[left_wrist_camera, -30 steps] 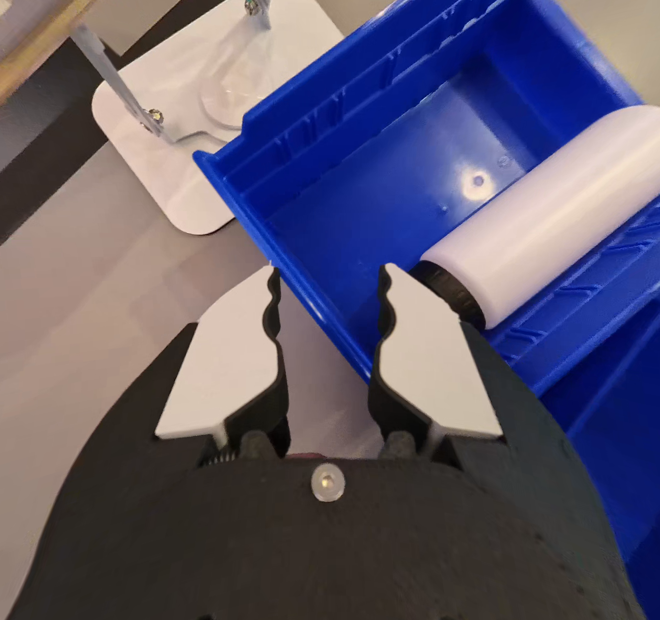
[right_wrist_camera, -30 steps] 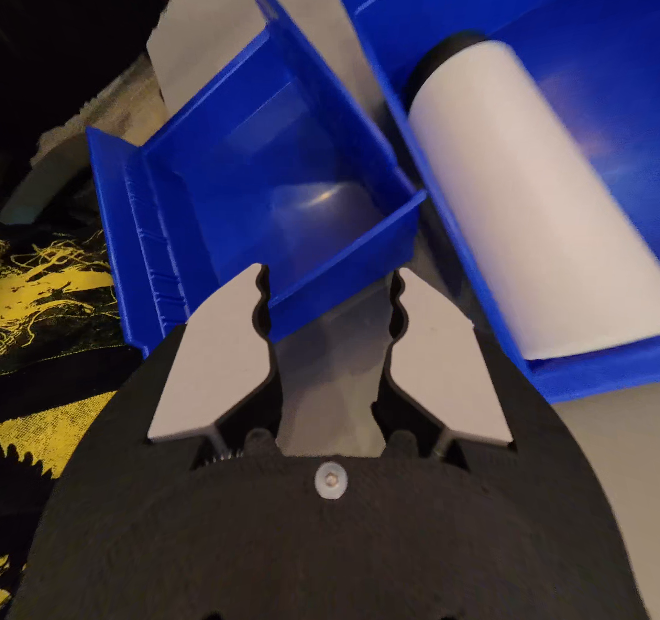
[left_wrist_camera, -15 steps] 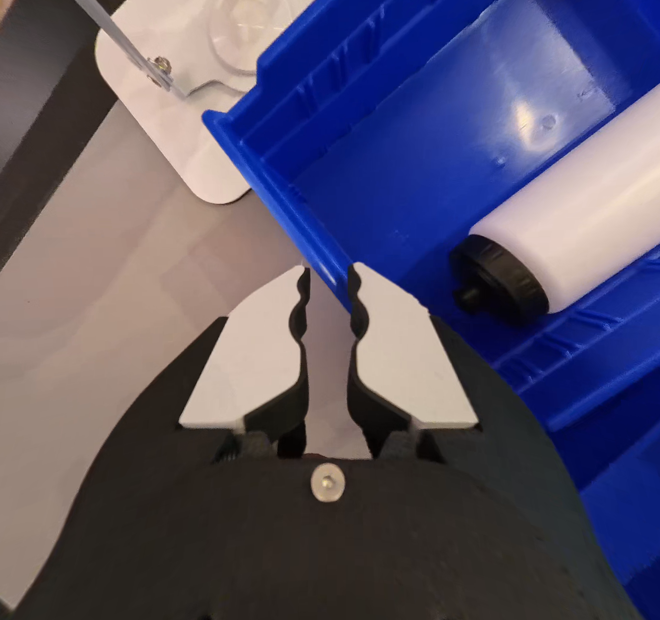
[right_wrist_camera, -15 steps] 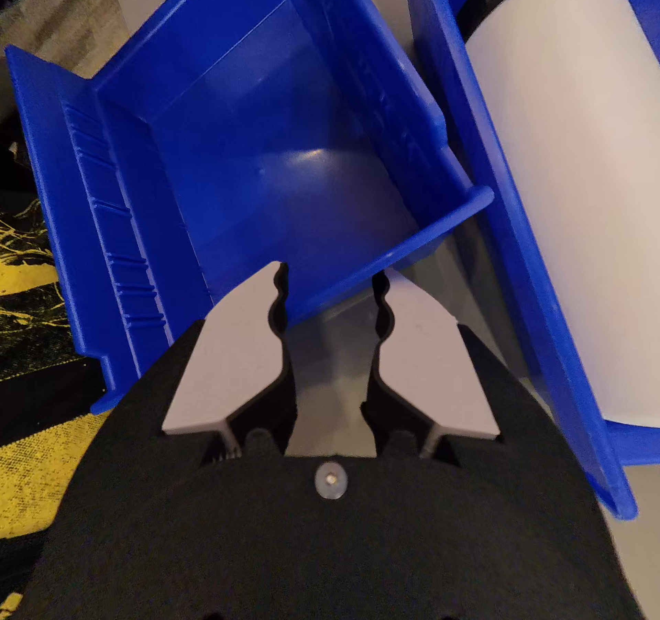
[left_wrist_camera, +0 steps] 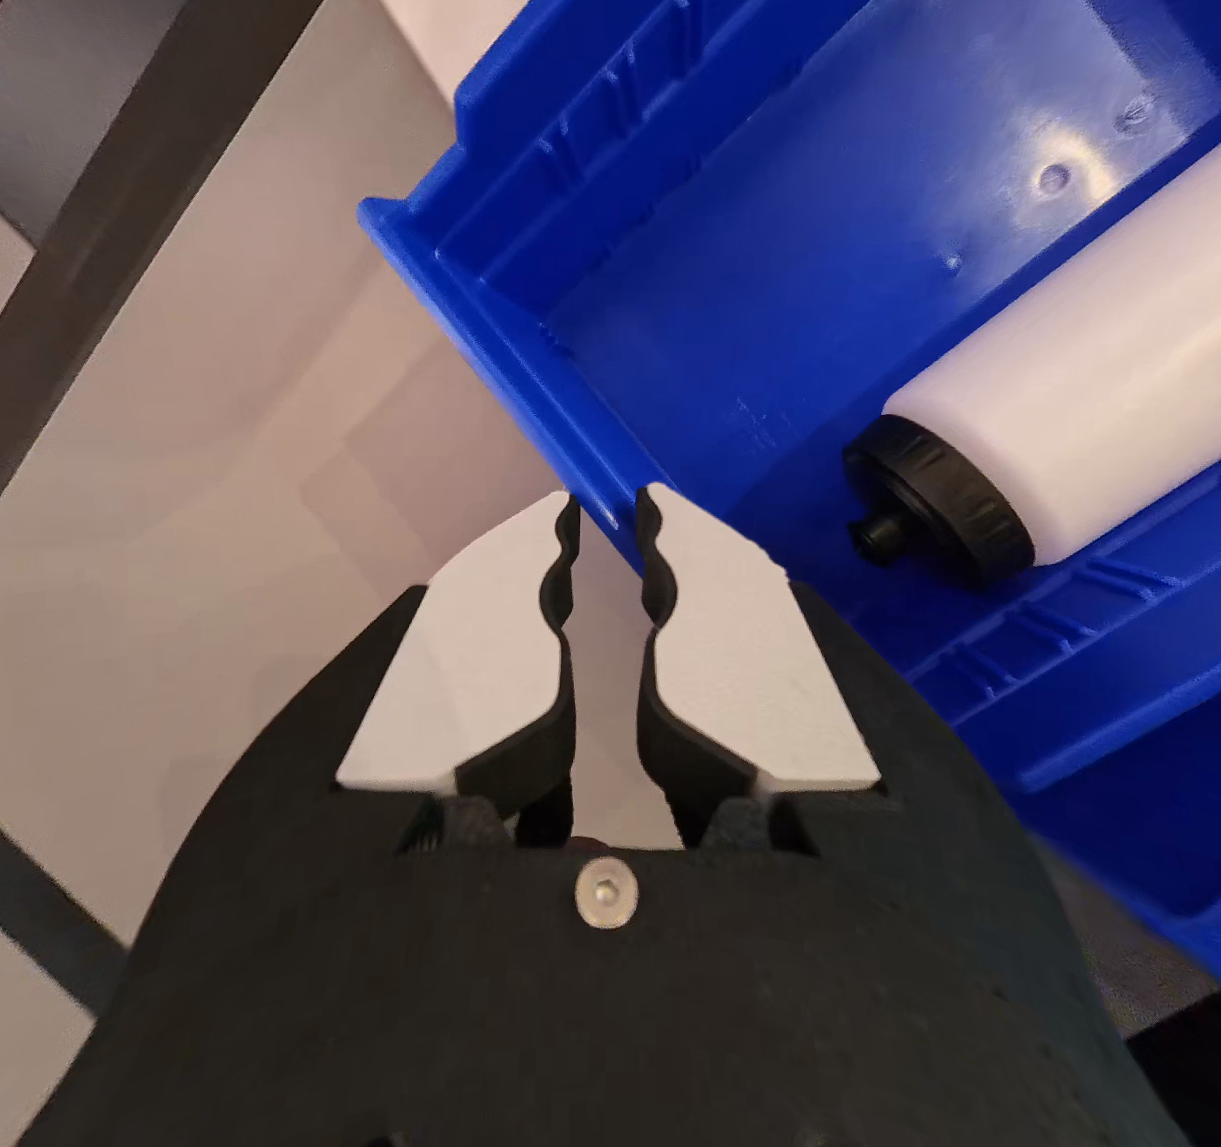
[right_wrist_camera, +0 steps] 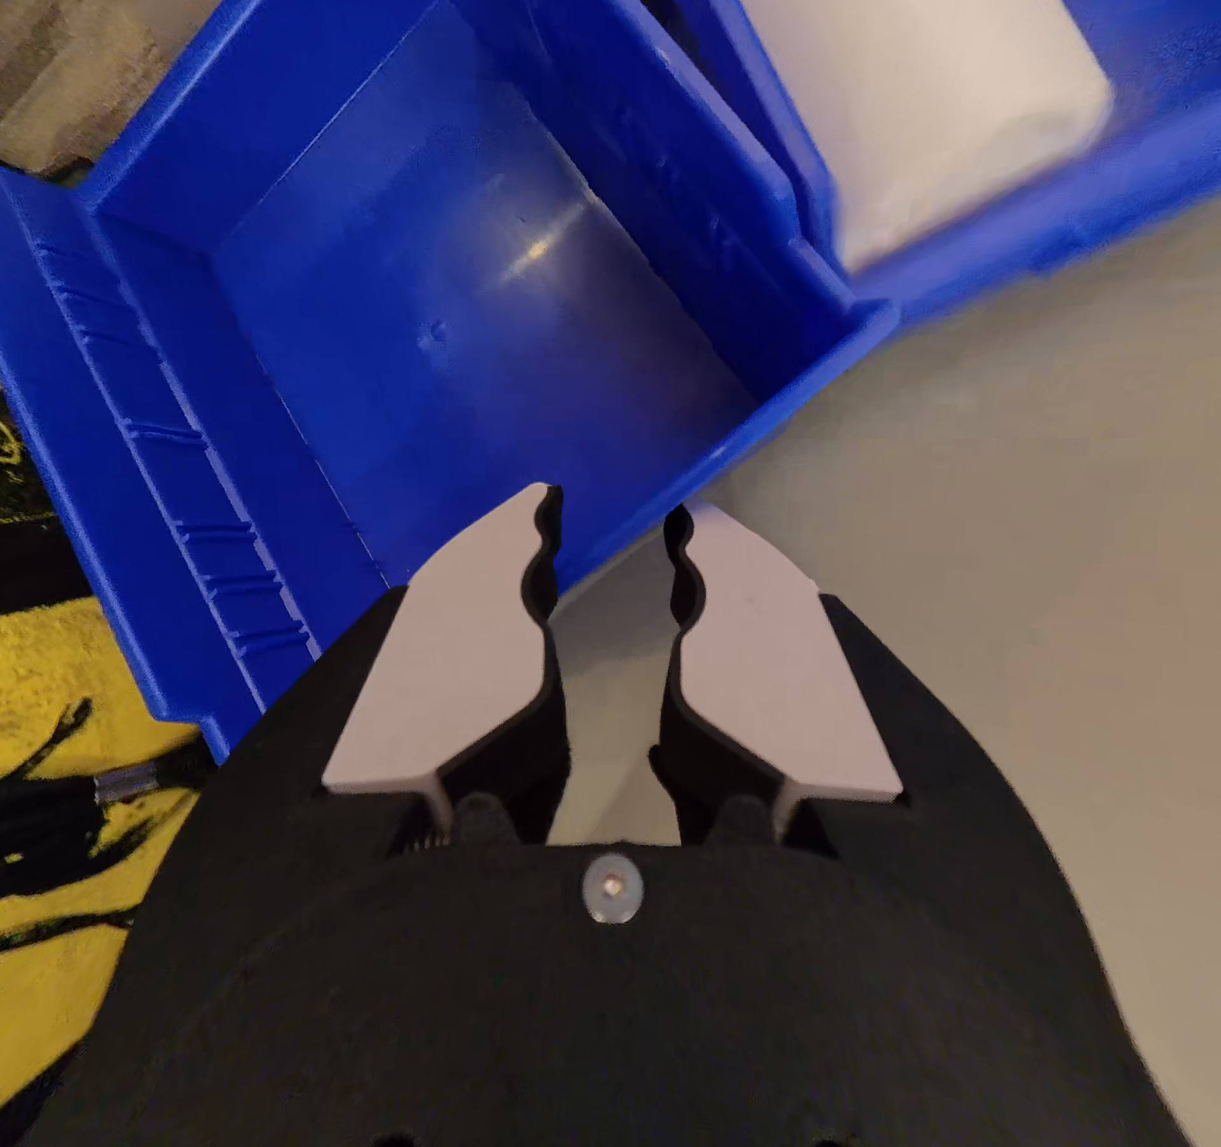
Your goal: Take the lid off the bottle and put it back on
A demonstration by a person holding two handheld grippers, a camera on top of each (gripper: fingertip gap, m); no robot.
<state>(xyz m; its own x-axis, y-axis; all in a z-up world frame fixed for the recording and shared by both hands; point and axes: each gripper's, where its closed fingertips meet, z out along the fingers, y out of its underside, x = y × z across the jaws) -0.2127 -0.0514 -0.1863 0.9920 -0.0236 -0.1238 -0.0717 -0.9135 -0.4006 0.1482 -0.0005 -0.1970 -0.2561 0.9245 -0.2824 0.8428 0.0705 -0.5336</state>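
Bottle [left_wrist_camera: 1083, 388]: white, opaque, cylindrical, lying on its side inside a blue bin [left_wrist_camera: 694, 335]. It rests along the bin's near side wall, on the floor of the bin, long axis running diagonally up to the right in the left wrist view.

Lid [left_wrist_camera: 941, 510]: black, round, ribbed grip around the edge, small black nub sticking out of its centre. Still on the bottle, seated flush against the white body. Lid end points toward the bin's low front wall, with a gap of bare bin floor between them.

Right wrist view: only the bottle's [right_wrist_camera: 925, 77] white body shows, blurred, at the top right; lid end out of frame.
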